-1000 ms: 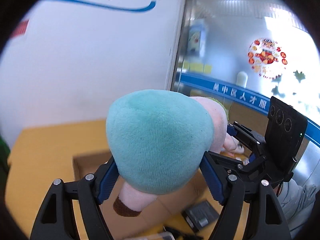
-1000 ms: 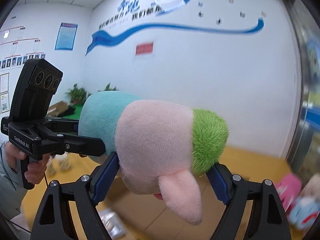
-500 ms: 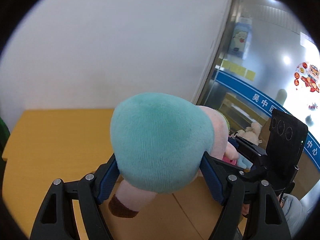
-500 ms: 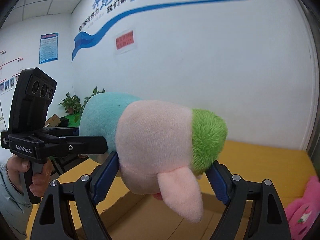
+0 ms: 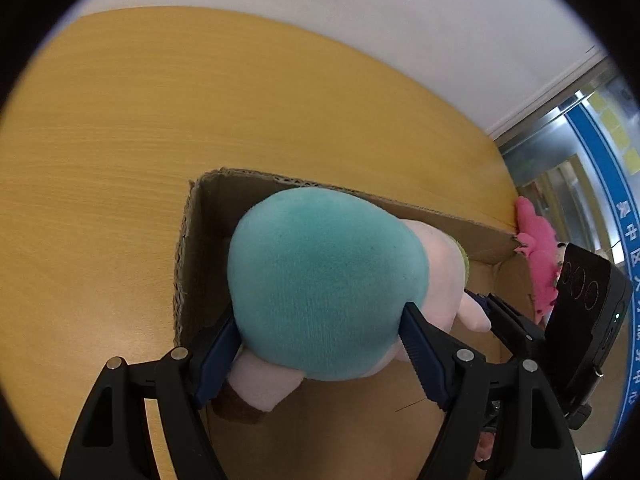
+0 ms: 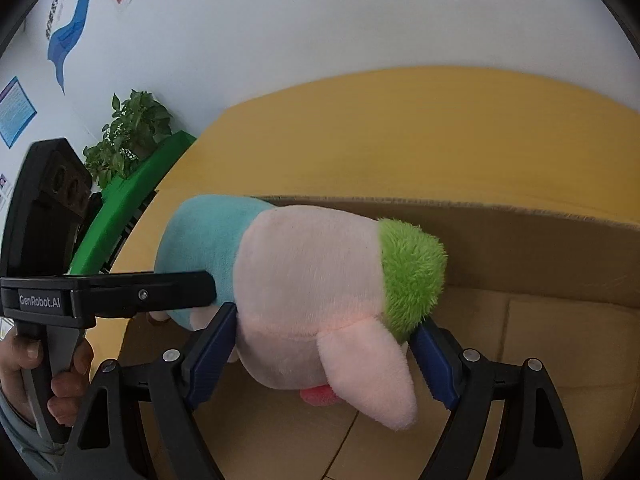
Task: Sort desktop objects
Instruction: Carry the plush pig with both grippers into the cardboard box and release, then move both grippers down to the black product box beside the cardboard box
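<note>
A plush toy (image 5: 324, 296) with a teal body, pink head and green tuft hangs over an open cardboard box (image 5: 188, 240). My left gripper (image 5: 320, 348) is shut on its teal body, blue pads pressed into both sides. My right gripper (image 6: 324, 356) is shut on the pink head (image 6: 308, 276), next to the green tuft (image 6: 412, 272). In the right wrist view the left gripper (image 6: 112, 292) reaches in from the left, held by a hand (image 6: 60, 384). The box (image 6: 520, 256) lies right under the toy, which hides much of its floor.
The box stands on a yellow wooden table (image 5: 120, 120) against a white wall. A pink plush (image 5: 538, 248) lies past the box's far right corner. A green ledge (image 6: 140, 188) and a potted plant (image 6: 128, 132) stand left of the table.
Both grippers have swung down with the plush toy held between them. The view went from wall and window to the table, and the toy now hangs over the open box.
</note>
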